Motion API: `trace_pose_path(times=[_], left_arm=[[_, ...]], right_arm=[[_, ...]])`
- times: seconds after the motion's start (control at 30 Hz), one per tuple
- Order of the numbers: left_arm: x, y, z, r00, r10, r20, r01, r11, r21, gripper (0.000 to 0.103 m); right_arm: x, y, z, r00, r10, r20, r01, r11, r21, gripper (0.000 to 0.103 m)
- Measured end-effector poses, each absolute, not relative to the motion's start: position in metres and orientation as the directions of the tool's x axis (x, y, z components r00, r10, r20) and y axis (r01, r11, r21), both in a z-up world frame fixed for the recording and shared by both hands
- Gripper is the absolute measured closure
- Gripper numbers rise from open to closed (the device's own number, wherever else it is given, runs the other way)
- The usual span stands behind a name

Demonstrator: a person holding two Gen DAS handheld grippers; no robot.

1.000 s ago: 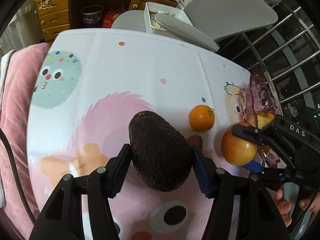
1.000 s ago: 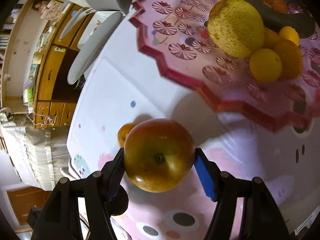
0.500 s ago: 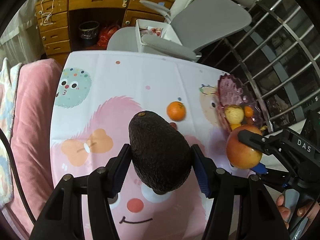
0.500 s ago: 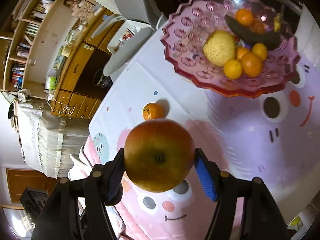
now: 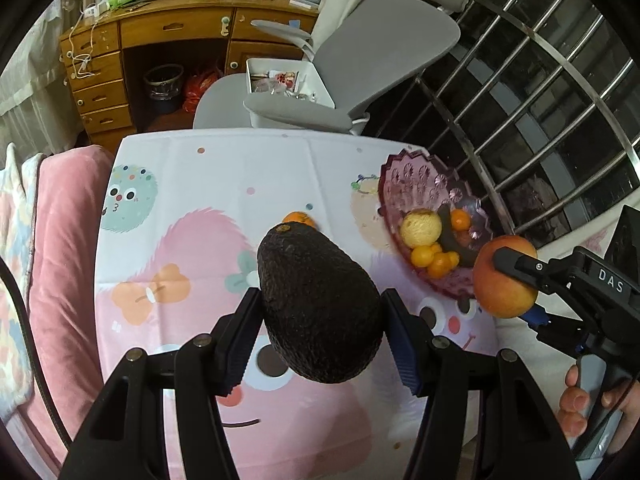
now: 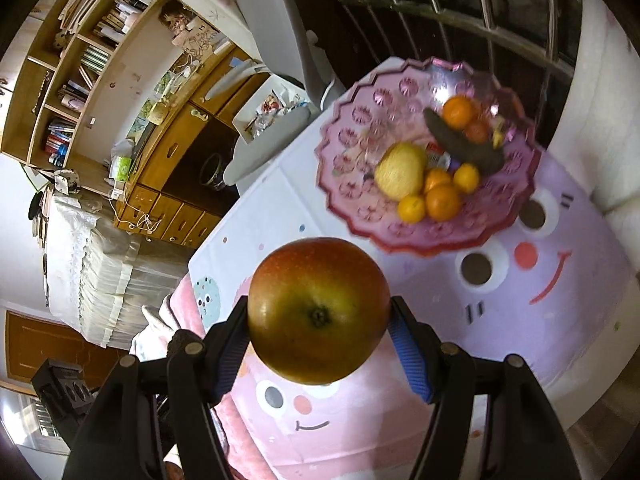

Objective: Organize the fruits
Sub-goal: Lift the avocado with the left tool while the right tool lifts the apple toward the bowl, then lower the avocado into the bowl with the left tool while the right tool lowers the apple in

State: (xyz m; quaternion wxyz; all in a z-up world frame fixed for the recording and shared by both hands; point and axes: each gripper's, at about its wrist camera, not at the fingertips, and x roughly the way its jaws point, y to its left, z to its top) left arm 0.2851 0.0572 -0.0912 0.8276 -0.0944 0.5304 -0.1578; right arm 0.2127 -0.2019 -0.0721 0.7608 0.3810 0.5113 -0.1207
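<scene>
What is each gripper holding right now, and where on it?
Left gripper: avocado, pinched across its wide middle. Right gripper: apple, gripped at its sides.

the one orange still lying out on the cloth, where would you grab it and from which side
Take the loose orange across its widest middle, coming straight down from above. It is round and sits alone on the flat tablecloth, apart from the pink bowl, so any pair of opposite sides would likely do. Only its top shows behind the avocado, and both tools are full.

Right gripper (image 6: pixel 320 330) clamps apple (image 6: pixel 318 310) (stem-end facing camera); fruit bowl (image 6: pixel 344 160) beyond.
</scene>
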Motion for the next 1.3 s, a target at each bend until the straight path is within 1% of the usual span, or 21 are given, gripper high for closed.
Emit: trace_pose_path(times=[0.17, 0.4, 0.63, 0.9, 1.07, 1.3], left_arm=[[0.288, 0.026, -0.08, 0.426, -0.309, -0.851, 0.099, 0.95, -0.295, 0.045], [0.302, -0.019, -0.073, 0.455, -0.282, -0.845, 0.03, 0.953, -0.302, 0.045], [0.325, -0.064, -0.078, 0.485, -0.257, -0.836, -0.02, 0.952, -0.304, 0.045], [0.365, -0.105, -0.101, 0.499, -0.241, -0.833, -0.034, 0.954, -0.296, 0.044], [0.394, -0.129, -0.126, 0.5, -0.272, -0.822, -0.024, 0.945, -0.327, 0.044], [0.427, -0.168, -0.157, 0.488, -0.299, -0.82, 0.008, 0.941, -0.339, 0.044]], right_arm=[[0.227, -0.239, -0.068, 0.442, 0.228, -0.868, 0.531, 0.713, 0.458, 0.036], [0.254, -0.293, -0.07, 0.416, 0.251, -0.874, 0.477, 0.758, 0.445, 0.036], [0.279, -0.335, -0.08, 0.411, 0.257, -0.875, 0.394, 0.815, 0.424, 0.036], [0.31, -0.371, -0.105, 0.426, 0.276, -0.861, 0.304, 0.853, 0.424, 0.036], [0.33, -0.387, -0.128, 0.422, 0.291, -0.859, 0.251, 0.873, 0.419, 0.036], [0.353, -0.402, -0.159, 0.385, 0.309, -0.87, 0.209, 0.889, 0.408, 0.036]])
